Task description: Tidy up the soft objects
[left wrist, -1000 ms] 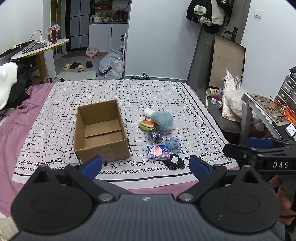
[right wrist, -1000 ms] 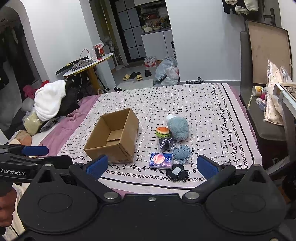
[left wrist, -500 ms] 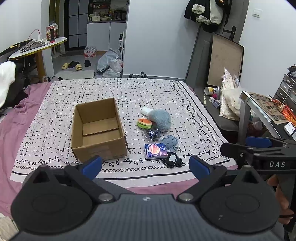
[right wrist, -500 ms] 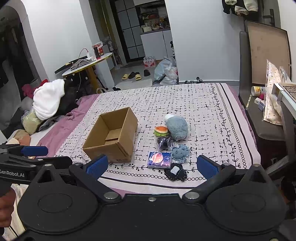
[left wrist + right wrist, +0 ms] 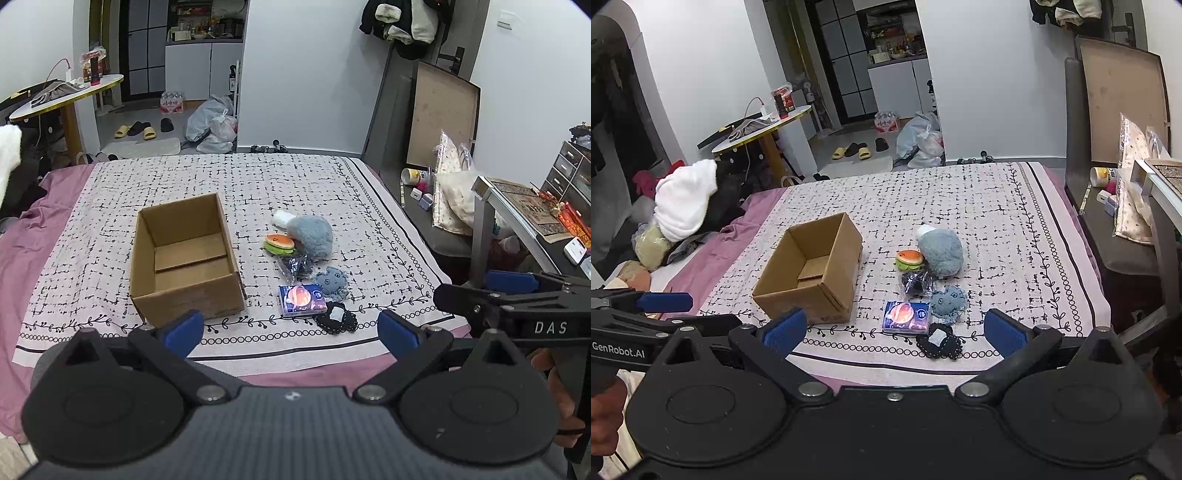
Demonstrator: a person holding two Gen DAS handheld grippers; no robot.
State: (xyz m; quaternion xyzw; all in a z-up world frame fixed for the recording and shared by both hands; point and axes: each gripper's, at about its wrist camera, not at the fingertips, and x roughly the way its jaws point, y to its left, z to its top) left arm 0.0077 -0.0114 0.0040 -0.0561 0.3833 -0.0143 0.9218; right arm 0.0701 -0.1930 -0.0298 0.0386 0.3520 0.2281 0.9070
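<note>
While both grippers hover off the bed's near edge:
left gripper: blue pads apart, "GenRobot.AI"
right gripper: pads apart, "DAS"
cardboard box: open, beside plush toys

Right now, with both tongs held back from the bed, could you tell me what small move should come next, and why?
Probably ease the right tongs forward and down toward the black patch. Both tongs are open and empty, the cardboard box holds nothing, and that patch lies nearest the bed's front edge.
</note>
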